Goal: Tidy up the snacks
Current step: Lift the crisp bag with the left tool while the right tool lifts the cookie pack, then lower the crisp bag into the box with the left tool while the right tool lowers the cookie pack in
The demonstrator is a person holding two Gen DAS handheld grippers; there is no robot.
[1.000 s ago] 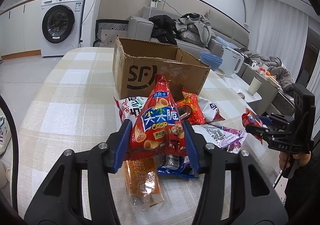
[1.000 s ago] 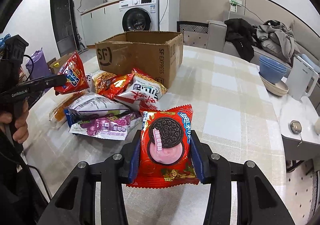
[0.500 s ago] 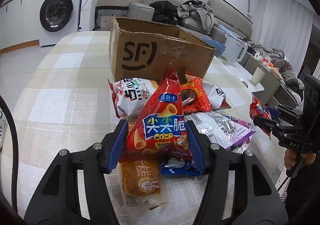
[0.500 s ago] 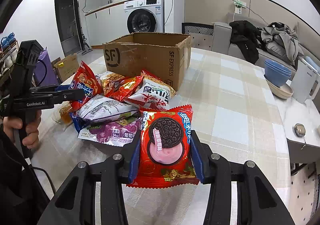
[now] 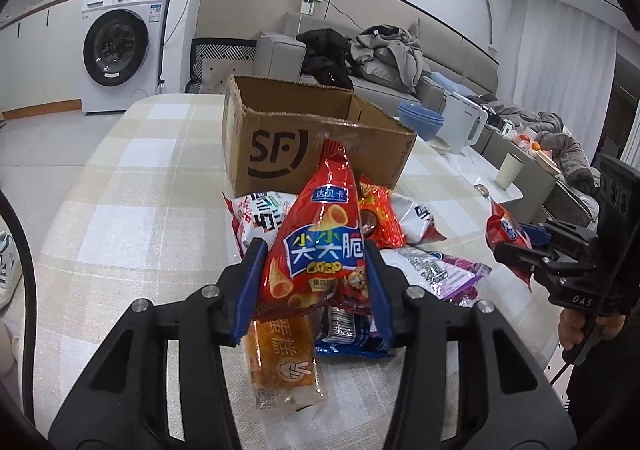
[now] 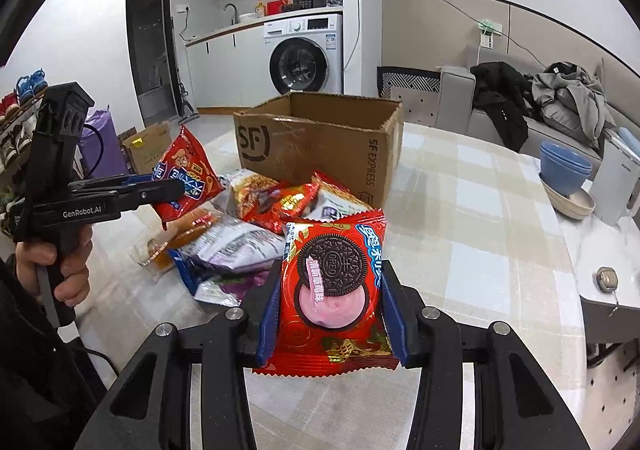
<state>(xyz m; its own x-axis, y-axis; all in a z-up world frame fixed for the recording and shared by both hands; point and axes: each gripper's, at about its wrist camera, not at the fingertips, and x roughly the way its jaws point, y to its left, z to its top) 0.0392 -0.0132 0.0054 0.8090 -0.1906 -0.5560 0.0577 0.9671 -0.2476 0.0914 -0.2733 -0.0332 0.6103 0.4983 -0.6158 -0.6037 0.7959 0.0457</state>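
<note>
1. Brown corrugated cardboard box point(image 5: 316, 137), open at the top and printed with a black SF logo, stands on the table covered with a beige-and-white checked cloth point(image 5: 132, 185); every place below is given from this box.
2. Left gripper point(image 5: 316, 286), black with blue pads, has just been closing its jaws, and its pads press both sides of a tall red crisp bag with blue Chinese lettering point(image 5: 320, 246). The bag is held upright in the air on the near side of the box, with its top edge overlapping the box's front wall in the left wrist view.
3. Right gripper point(image 6: 330, 306), of the same build, is clamped on a red Oreo packet showing a dark biscuit and pink cream point(image 6: 334, 290). The packet is held upright, in front of the box's near right corner in the right wrist view and clear of the box.
4. Against the front wall of the box lies a loose heap of snacks: a white-and-red packet point(image 5: 260, 213), a small orange-red packet point(image 5: 378, 221), a white-and-purple packet point(image 5: 440, 270) and a dark blue wrapper point(image 5: 352, 334).
5. Nearest the camera, farthest from the box in that heap, lies a long clear-wrapped orange cake bar point(image 5: 286, 354), flat on the cloth under the left gripper.
6. To the right of the box, near the table's edge, stand stacked blue bowls point(image 5: 420, 121) and a white electric kettle point(image 5: 466, 127).
</note>
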